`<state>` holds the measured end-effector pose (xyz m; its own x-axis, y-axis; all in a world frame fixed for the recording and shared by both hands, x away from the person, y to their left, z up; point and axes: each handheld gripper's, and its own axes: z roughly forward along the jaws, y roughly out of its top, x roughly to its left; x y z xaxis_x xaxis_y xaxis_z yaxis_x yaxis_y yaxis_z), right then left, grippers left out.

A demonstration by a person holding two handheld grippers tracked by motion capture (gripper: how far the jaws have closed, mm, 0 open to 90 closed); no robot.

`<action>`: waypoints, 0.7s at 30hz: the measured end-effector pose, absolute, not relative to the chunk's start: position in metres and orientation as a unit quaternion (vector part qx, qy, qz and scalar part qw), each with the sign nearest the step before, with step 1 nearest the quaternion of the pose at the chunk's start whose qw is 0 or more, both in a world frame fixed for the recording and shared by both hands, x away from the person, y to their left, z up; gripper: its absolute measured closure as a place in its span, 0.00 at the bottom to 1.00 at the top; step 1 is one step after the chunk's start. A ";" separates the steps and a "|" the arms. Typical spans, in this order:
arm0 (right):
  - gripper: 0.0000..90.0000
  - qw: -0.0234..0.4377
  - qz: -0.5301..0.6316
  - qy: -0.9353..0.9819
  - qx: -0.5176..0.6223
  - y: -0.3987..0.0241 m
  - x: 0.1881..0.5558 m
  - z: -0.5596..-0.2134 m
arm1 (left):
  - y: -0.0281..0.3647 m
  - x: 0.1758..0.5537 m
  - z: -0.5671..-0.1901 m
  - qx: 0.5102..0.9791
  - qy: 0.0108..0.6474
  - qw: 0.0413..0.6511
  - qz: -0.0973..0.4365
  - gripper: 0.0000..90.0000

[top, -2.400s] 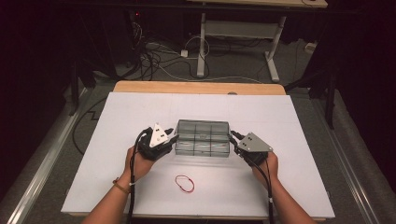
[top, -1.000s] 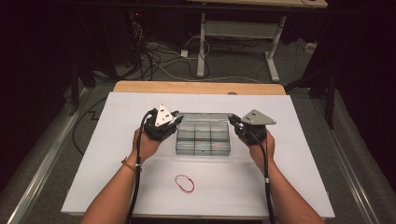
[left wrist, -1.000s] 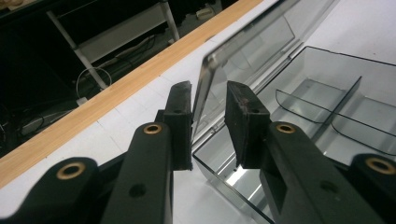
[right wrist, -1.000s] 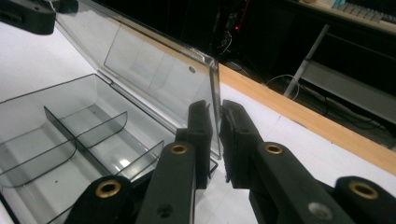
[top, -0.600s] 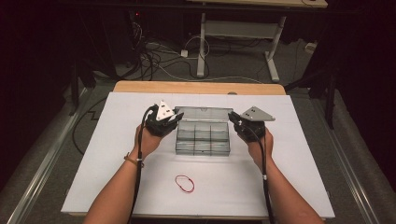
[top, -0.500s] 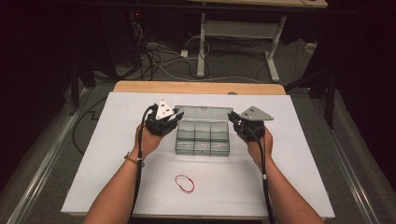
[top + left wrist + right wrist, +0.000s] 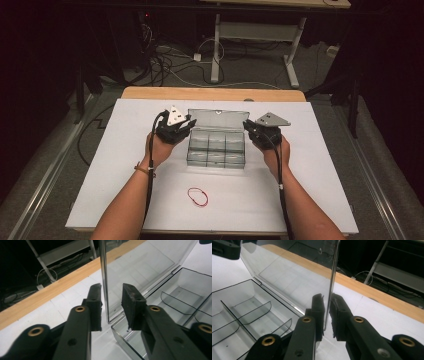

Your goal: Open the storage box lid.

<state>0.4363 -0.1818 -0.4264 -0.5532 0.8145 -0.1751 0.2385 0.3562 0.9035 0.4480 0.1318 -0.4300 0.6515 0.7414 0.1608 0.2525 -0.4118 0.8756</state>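
A clear plastic compartment box (image 7: 216, 156) sits mid-board with its lid (image 7: 218, 119) standing upright at the back. My left gripper (image 7: 189, 125) is at the lid's left edge (image 7: 105, 277). Its jaws have just been opening and straddle that edge, with a gap between the lid and the right pad (image 7: 130, 302). My right gripper (image 7: 246, 126) is at the lid's right edge (image 7: 333, 272), where the narrow jaws pinch the thin panel between both pads (image 7: 319, 310). Empty curved-wall compartments (image 7: 244, 312) lie below.
A red rubber band (image 7: 198, 196) lies on the white board (image 7: 100, 175) near the person's edge. A wooden table strip (image 7: 210, 93) runs behind the board. Cables and metal table legs (image 7: 216, 45) are on the floor beyond.
The box was closed; its lid has since swung up to stand upright. Both hands moved away from the person, to the lid's side edges.
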 end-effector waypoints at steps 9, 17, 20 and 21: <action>0.92 0.311 0.454 0.754 0.358 -0.183 0.444 -0.433 | 0.130 0.453 -0.435 0.797 0.317 0.438 0.270 0.75; 0.91 0.318 0.451 0.749 0.367 -0.180 0.448 -0.440 | 0.129 0.458 -0.440 0.797 0.326 0.434 0.265 0.76; 0.90 0.317 0.446 0.749 0.373 -0.178 0.451 -0.444 | 0.129 0.461 -0.444 0.798 0.331 0.432 0.258 0.75; 0.89 0.316 0.445 0.749 0.375 -0.178 0.452 -0.445 | 0.129 0.462 -0.445 0.797 0.334 0.434 0.255 0.75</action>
<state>0.4515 -0.1777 -0.4452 -0.5191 0.8434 -0.1386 0.2810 0.3216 0.9042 0.4616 0.1295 -0.4452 0.6468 0.7537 0.1165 0.3113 -0.4003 0.8619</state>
